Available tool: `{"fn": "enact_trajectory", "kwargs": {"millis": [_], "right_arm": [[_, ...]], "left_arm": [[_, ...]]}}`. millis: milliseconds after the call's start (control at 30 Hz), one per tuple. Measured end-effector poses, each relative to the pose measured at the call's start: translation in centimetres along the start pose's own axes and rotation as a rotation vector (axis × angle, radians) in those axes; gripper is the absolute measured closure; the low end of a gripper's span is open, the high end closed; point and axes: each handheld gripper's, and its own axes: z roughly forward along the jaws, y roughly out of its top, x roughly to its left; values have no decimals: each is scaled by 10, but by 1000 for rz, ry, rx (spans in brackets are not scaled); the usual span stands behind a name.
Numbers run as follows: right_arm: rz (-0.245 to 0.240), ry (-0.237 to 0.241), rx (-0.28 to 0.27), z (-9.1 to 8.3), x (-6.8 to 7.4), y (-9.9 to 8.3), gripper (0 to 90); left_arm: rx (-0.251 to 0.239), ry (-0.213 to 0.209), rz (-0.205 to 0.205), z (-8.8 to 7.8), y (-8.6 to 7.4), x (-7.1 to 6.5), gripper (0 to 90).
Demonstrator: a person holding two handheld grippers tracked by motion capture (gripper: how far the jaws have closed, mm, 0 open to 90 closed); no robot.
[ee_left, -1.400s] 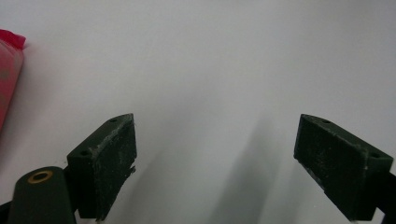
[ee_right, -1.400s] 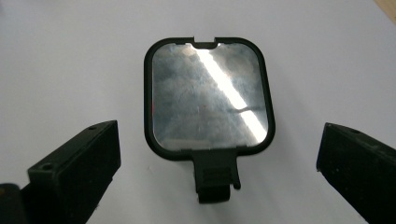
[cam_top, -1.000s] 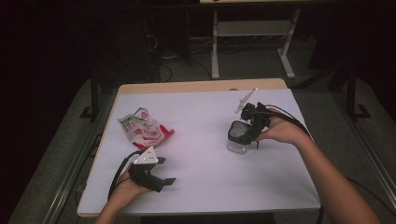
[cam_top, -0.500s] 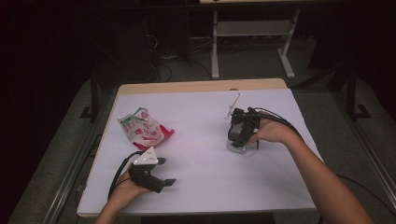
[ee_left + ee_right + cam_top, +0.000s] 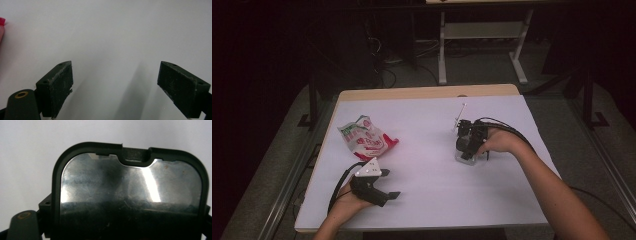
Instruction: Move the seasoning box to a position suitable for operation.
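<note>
The black two-jaw left gripper (image 5: 384, 192) is held level, jaws apart; the right gripper (image 5: 466, 156) is pointed downward, its jaws having just been closing.

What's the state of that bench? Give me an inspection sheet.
Surface: white table top, no spills seen.
Job's things: dark-rimmed container on the table, between the right tool's jaws.
Clutter: red-and-white snack bag lying at left.
Tools: left tool open, nothing between its jaws; right tool jaws have just been closing on the container.
Cables: a black cable trails from each tool.
Surroundings: white-framed stand behind the table; loose wires on the dark floor.
</note>
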Motion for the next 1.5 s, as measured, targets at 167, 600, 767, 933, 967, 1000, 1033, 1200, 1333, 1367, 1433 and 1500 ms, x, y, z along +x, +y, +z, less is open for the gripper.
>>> {"fn": "enact_trajectory", "kwargs": {"millis": [167,600,767,933,967,1000,1033,1200,1333,1367,1433,1500], "right_arm": [[-1,19,-8,-1,-2,-1,148],[-24,22,-6,-6,1,-5,151],[-68,33,-31,-16,12,-7,151],[-107,45,-31,-19,23,-5,151],[-132,56,-30,-19,30,-4,151],[-132,56,-30,-19,30,-4,151],[-160,62,-31,-19,37,-2,151],[-224,85,-36,-18,56,4,151],[-249,106,-34,-16,65,7,151],[-256,111,-31,-15,68,8,151],[-280,115,-29,-13,72,10,151],[-294,123,-26,-11,77,11,151]], "left_arm": [[-2,-1,-1,0,0,0,128],[3,-7,1,1,0,-1,128],[6,-11,5,2,0,-2,128],[6,-13,5,2,1,-2,128],[8,-13,7,2,1,-3,128],[10,-14,14,2,1,-2,128],[10,-15,14,2,1,-3,128],[12,-20,21,4,2,-4,128],[13,-22,23,4,2,-5,128],[13,-23,23,4,2,-5,128],[15,-24,27,4,3,-5,128],[16,-24,27,4,3,-5,128]]}}
